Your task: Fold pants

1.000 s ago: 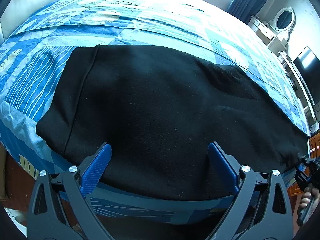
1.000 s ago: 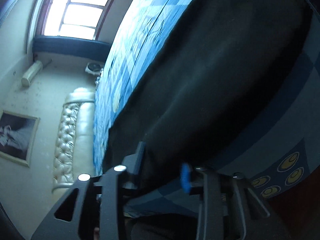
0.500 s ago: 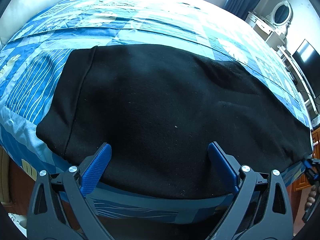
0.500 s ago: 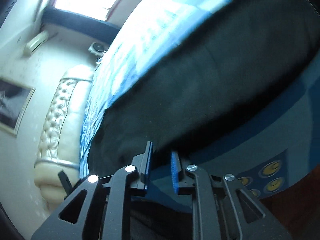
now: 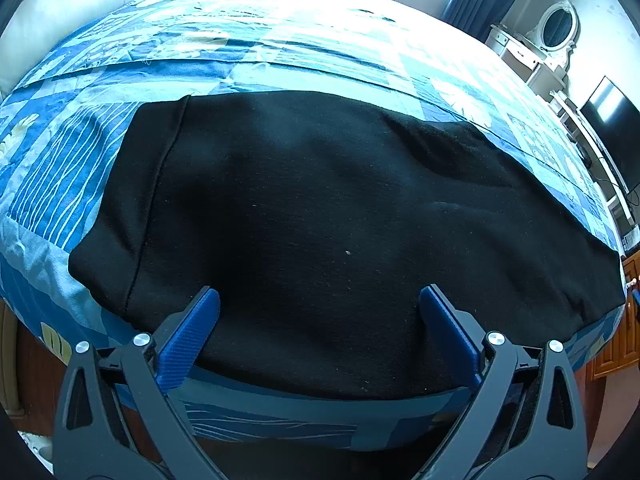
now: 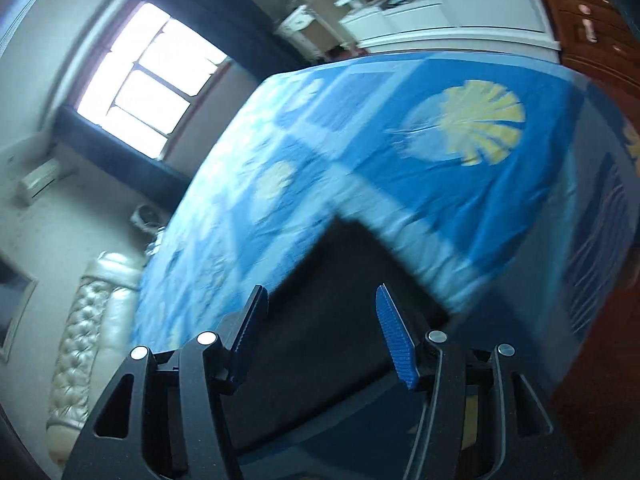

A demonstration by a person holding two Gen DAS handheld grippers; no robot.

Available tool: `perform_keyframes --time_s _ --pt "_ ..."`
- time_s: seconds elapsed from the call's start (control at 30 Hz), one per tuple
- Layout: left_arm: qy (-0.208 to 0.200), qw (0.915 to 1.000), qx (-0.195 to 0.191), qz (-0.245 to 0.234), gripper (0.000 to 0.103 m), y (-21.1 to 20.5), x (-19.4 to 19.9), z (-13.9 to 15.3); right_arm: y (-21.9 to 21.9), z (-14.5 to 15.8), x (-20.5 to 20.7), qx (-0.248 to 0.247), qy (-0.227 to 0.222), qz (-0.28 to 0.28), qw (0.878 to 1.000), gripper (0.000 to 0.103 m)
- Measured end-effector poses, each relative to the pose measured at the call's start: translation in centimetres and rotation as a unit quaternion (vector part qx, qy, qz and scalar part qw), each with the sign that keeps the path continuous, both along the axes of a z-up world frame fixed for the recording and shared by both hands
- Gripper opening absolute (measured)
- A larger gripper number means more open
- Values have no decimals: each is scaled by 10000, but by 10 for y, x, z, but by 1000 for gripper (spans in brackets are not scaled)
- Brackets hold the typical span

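Black pants [image 5: 328, 220] spread flat on the bed [image 5: 280, 40], near its front edge, long axis running left to right across the left wrist view. Waistband end, by the look of the stitched band, at the left; the far end tapering off toward the right side of the bed.

Left claw [image 5: 318, 308] spread wide, empty, hovering over the near long edge of the pants, closer to the banded end than to the other. Cloth directly ahead of and below both pads, not pinched.

Right claw [image 6: 320, 312] also spread wide, empty, pointing at a squared corner of the pants [image 6: 352, 280] in a blurred right wrist view; corner just ahead of the tips and between them, blue bedcover beyond.

Probable stage: pants already doubled leg on leg, next fold likely end over end along the long axis. Each claw then nearer its own end: left for the banded side, right for the corner in front of it. Near edge reachable without crossing over.
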State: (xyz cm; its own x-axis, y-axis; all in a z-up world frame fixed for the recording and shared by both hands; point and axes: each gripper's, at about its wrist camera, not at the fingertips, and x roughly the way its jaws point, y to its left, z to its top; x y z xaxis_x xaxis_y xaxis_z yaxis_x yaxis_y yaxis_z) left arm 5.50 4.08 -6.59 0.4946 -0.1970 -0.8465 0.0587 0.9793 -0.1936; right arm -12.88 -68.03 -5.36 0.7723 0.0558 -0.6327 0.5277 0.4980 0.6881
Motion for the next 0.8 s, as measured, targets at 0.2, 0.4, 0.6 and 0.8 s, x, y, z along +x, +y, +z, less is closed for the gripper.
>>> perform_keyframes --time_s 0.2,0.4,0.6,0.8 --pt "10 10000 -22 -18 100 0 1 0 0 -38 6 282 274 -52 9992 57" --pt "19 10000 -35 -40 100 1 1 -1 4 -59 -14 812 -167 -179 9964 63" --pt "20 10000 -43 -41 100 1 0 -1 25 -50 3 265 331 120 9990 44" --pt "59 9999 -136 -14 100 2 1 1 34 -41 14 306 369 -21 9988 20"
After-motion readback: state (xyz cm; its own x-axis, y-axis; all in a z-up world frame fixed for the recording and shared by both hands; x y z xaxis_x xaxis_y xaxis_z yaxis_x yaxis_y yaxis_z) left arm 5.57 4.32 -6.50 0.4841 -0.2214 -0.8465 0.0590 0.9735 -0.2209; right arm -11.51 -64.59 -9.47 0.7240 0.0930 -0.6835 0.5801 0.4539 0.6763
